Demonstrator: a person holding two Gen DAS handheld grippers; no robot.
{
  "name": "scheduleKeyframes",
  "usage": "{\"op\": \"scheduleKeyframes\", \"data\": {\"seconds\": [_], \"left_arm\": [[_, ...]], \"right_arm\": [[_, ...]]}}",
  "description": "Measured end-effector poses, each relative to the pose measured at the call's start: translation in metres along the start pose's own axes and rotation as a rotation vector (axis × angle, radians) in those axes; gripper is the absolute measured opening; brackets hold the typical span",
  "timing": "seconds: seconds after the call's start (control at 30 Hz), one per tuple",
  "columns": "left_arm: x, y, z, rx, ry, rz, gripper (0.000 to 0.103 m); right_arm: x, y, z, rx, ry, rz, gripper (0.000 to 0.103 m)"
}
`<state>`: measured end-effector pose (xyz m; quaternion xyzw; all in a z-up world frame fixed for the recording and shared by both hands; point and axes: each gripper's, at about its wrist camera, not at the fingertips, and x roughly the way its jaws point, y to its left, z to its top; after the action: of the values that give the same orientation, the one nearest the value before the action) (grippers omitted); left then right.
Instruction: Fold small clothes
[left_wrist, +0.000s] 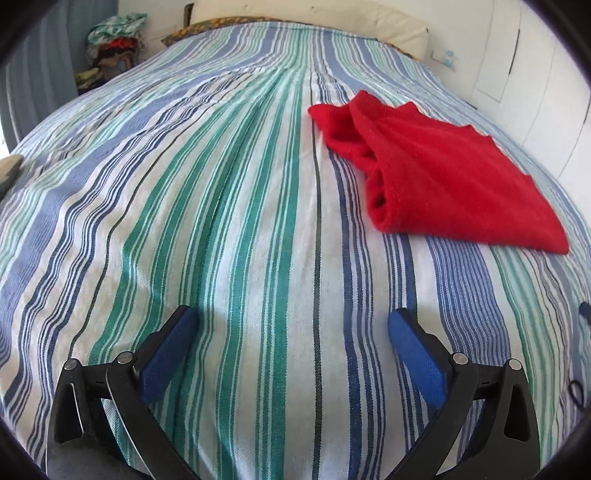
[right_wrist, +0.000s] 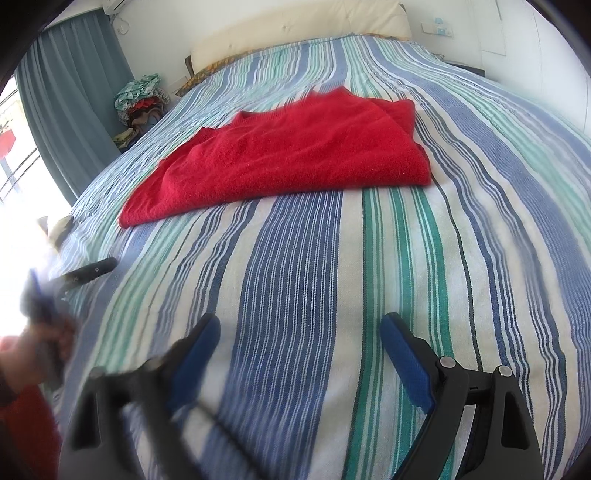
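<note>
Each fisheye camera is riding on its own claw, looking forward and steeply down along the two fingers, close above the striped bed (left_wrist: 258, 221). Both are facing the headboard (right_wrist: 295, 33). Both are sharing the red garment (left_wrist: 443, 173), lying right of centre for the left view and straight ahead for the right view.

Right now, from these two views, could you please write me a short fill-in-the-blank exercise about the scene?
1. The folded garment lying on the bed is ____.
2. The bedspread has a ____ pattern.
3. The fingers of the left gripper and the right gripper stand ____, with nothing between them.

Missing words: red; striped; open
</note>
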<state>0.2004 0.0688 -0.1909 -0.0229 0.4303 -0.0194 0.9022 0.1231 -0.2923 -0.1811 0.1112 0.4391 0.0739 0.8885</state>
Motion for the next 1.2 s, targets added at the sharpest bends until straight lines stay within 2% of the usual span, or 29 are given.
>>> {"op": "scheduleKeyframes", "data": {"seconds": [0.07, 0.13, 0.2, 0.3, 0.4, 0.47, 0.53, 0.57, 0.63, 0.73, 0.83, 0.9, 1.03, 1.1, 1.2], "left_arm": [[0.003, -0.004, 0.0, 0.022, 0.002, 0.024, 0.103], [0.004, -0.004, 0.001, 0.024, 0.003, 0.025, 0.103], [0.003, -0.002, 0.001, 0.02, 0.0, 0.02, 0.103], [0.003, -0.003, -0.001, 0.019, -0.003, 0.019, 0.103], [0.004, -0.002, -0.002, 0.011, 0.0, 0.009, 0.103], [0.004, 0.0, -0.002, 0.004, 0.001, -0.001, 0.103], [0.005, 0.002, -0.001, -0.003, 0.002, -0.011, 0.103], [0.005, 0.002, -0.001, -0.005, 0.002, -0.012, 0.103], [0.005, 0.002, -0.001, -0.003, 0.0, -0.011, 0.103], [0.005, 0.001, -0.001, -0.002, 0.0, -0.01, 0.103], [0.004, 0.001, -0.001, -0.001, -0.001, -0.009, 0.103], [0.004, 0.001, -0.001, -0.001, -0.001, -0.01, 0.103], [0.004, 0.002, -0.001, -0.006, -0.003, -0.017, 0.103], [0.003, 0.002, -0.001, -0.005, -0.003, -0.017, 0.103], [0.004, 0.002, -0.001, -0.004, -0.003, -0.016, 0.103]], "right_arm": [[-0.01, -0.007, 0.022, 0.034, -0.046, 0.037, 0.088], [-0.011, -0.016, 0.054, 0.026, -0.071, 0.03, 0.088], [-0.002, -0.03, 0.09, 0.032, -0.076, 0.016, 0.088], [0.027, -0.068, 0.135, 0.128, -0.067, 0.008, 0.088], [0.064, -0.108, 0.155, 0.266, -0.048, -0.016, 0.088], [0.086, -0.125, 0.157, 0.348, -0.016, 0.049, 0.085], [0.098, -0.124, 0.157, 0.35, -0.005, 0.103, 0.058], [0.102, -0.121, 0.16, 0.337, 0.02, 0.068, 0.013], [0.102, -0.117, 0.165, 0.363, 0.04, 0.042, 0.009], [0.08, -0.09, 0.189, 0.323, 0.008, 0.03, 0.009], [0.057, -0.039, 0.222, 0.246, -0.03, 0.094, 0.009], [0.055, 0.004, 0.241, 0.197, -0.027, 0.154, 0.009], [0.085, 0.094, 0.26, 0.098, 0.011, 0.226, 0.009], [0.11, 0.133, 0.258, 0.04, 0.034, 0.204, 0.009], [0.151, 0.176, 0.241, -0.045, 0.066, 0.117, 0.01]]}}
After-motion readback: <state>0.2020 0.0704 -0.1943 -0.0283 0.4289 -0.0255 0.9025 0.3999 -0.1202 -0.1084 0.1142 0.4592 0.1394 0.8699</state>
